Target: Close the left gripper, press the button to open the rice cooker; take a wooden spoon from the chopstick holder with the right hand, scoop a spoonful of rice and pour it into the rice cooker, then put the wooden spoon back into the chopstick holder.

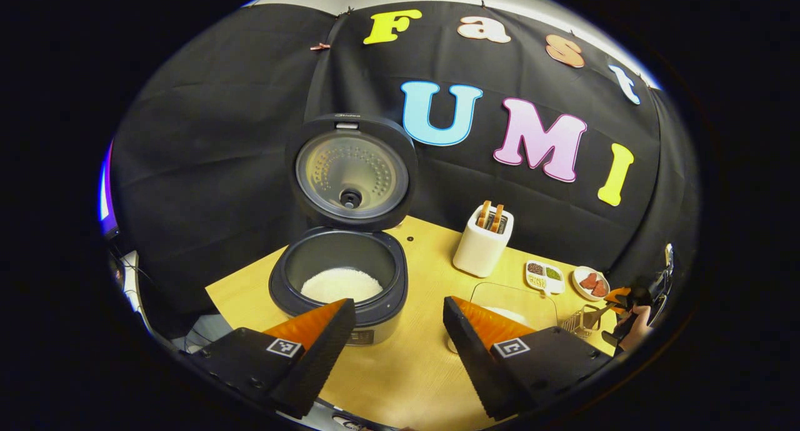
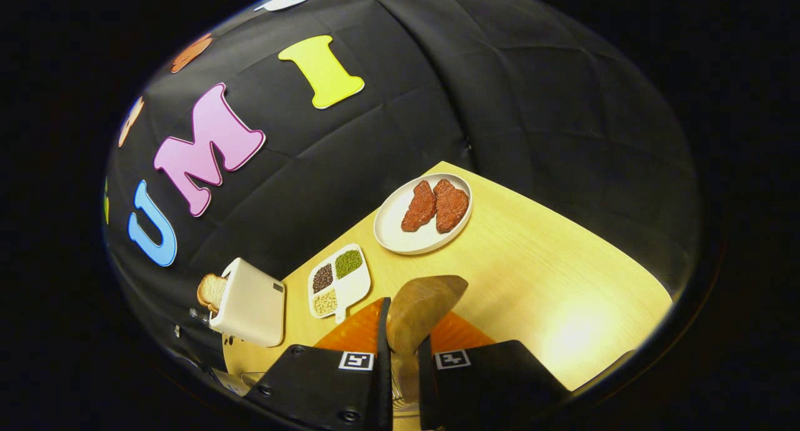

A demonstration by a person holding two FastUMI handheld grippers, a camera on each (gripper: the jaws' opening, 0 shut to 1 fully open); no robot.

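- Wooden spoon [image 2: 420, 312]: pinched between the right gripper [image 2: 400, 362] fingers.
- Left gripper [image 1: 397, 337]: fingers wide, before the open rice cooker [image 1: 340, 275].
- Risk: a loose pinch could let the spoon twist.

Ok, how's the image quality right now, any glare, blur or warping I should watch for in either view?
Left gripper view: sharp, evenly lit, fisheye bows the table edges; the rice cooker lid liner shows only soft reflections. Right gripper view: a bright glare patch on the table, strong tilt and warping, and the wooden spoon close to the lens looks slightly soft.
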